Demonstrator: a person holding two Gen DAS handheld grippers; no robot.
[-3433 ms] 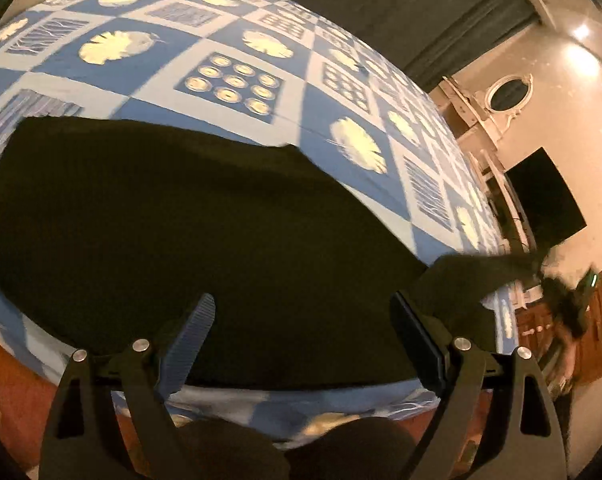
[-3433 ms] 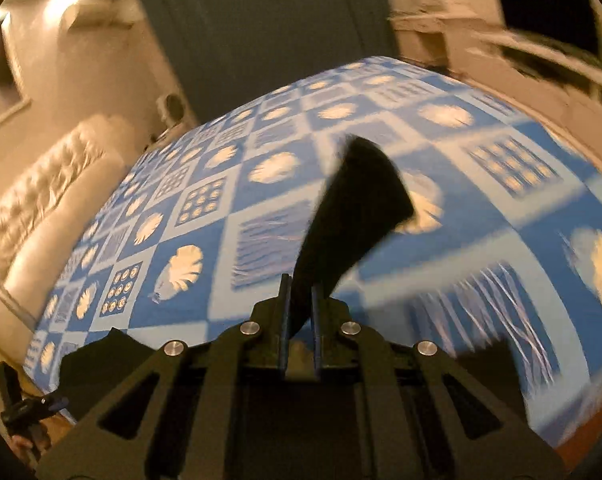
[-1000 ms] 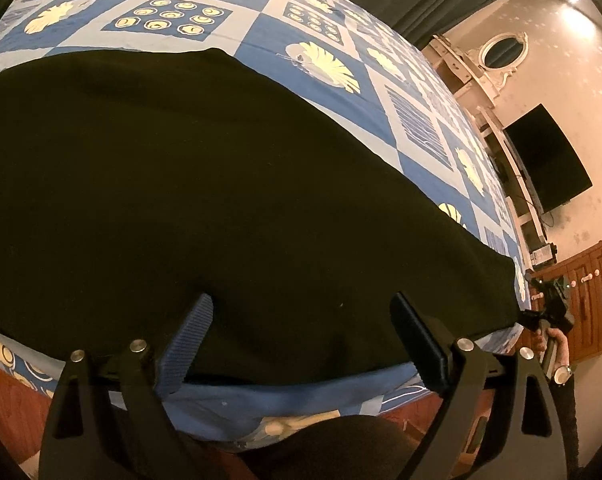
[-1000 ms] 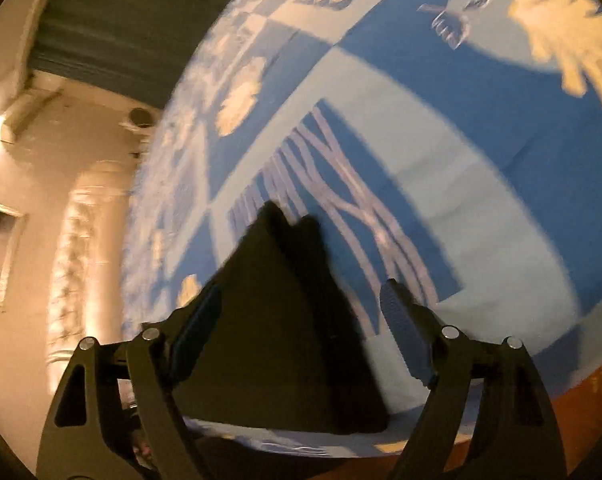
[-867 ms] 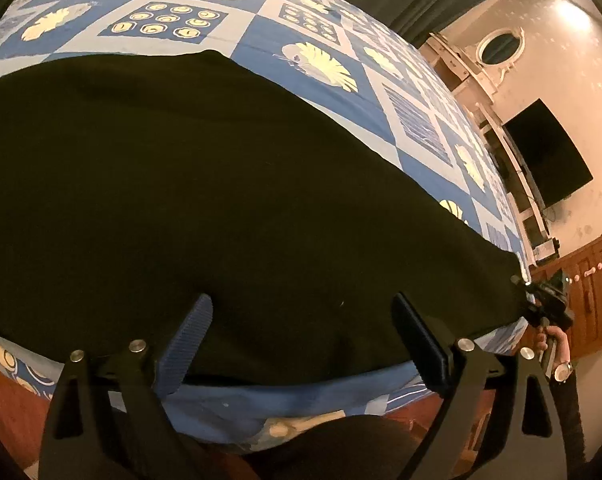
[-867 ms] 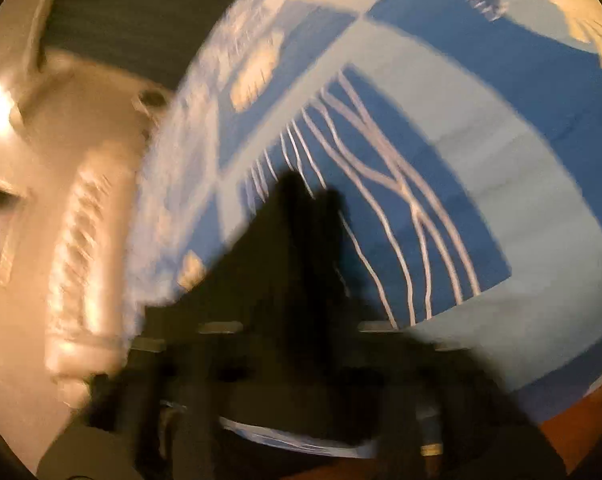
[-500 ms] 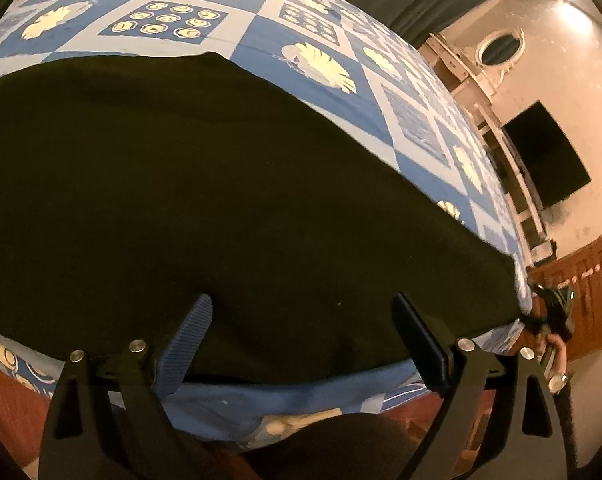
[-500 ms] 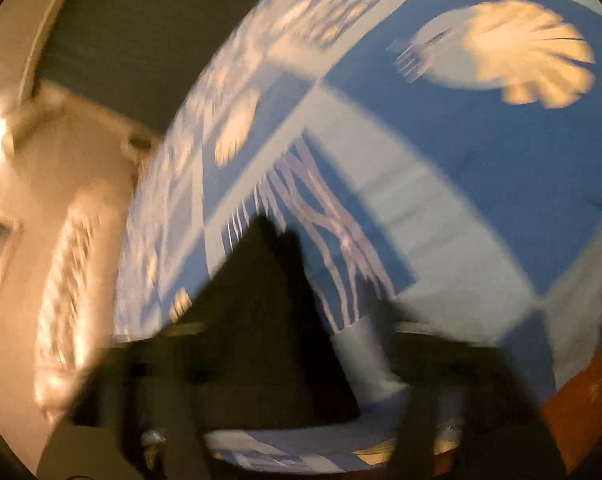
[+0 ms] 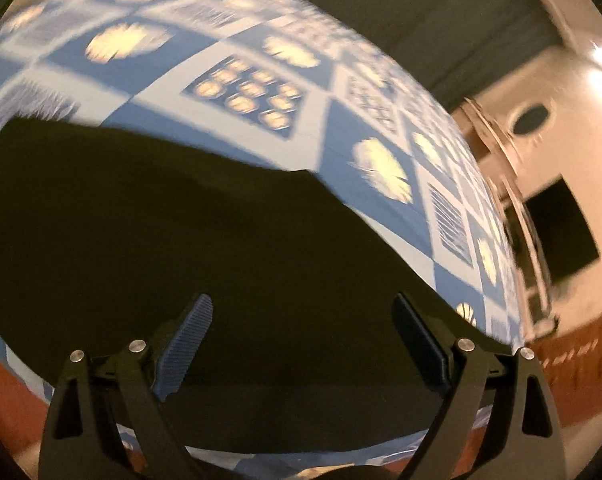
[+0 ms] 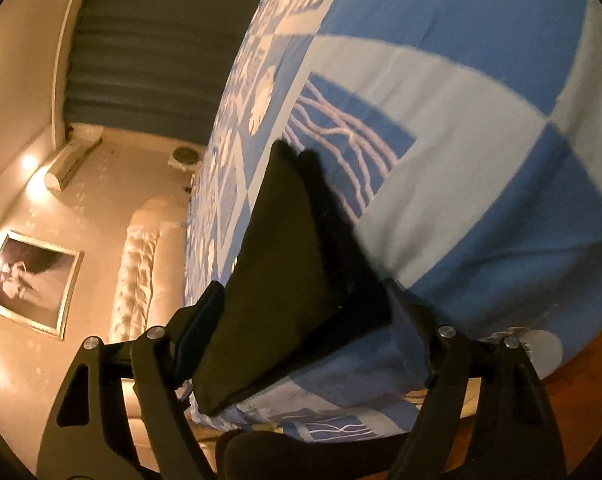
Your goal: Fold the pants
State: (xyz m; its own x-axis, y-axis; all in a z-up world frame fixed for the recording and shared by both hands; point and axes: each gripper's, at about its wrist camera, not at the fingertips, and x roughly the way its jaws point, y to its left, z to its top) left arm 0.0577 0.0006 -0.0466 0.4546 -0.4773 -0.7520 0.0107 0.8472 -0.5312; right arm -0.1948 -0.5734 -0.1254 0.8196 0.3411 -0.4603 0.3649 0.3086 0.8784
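1. Left wrist view: a second ago the pants filled most of this view; now we see them from further off, with more of the blue patterned bedspread showing beyond their far edge. The whole picture is smeared, so we judge that we are pulling the left gripper back and up from the pants.

2. The pants lie flat on the bedspread as one broad dark panel reaching its near edge, with no corner lifted. We take this to mean the last fold is laid down and we are free to set up the next one.

3. The left gripper hovers over the near edge of the pants with its jaws spread wide and nothing between them.

4. Right wrist view: 3.4 s ago this gripper was clamped on a strip of the pants and carrying it in the air. Now the right gripper has let go, its jaws wide apart.

5. The pants rest on the bedspread at its near edge, seen here as a dark wedge tapering away from us, with a doubled edge along its right side.

6. The right gripper is rolled steeply, so the bedspread stands tilted. The wedge's wide end sits between the jaws; we cannot tell whether they touch it.
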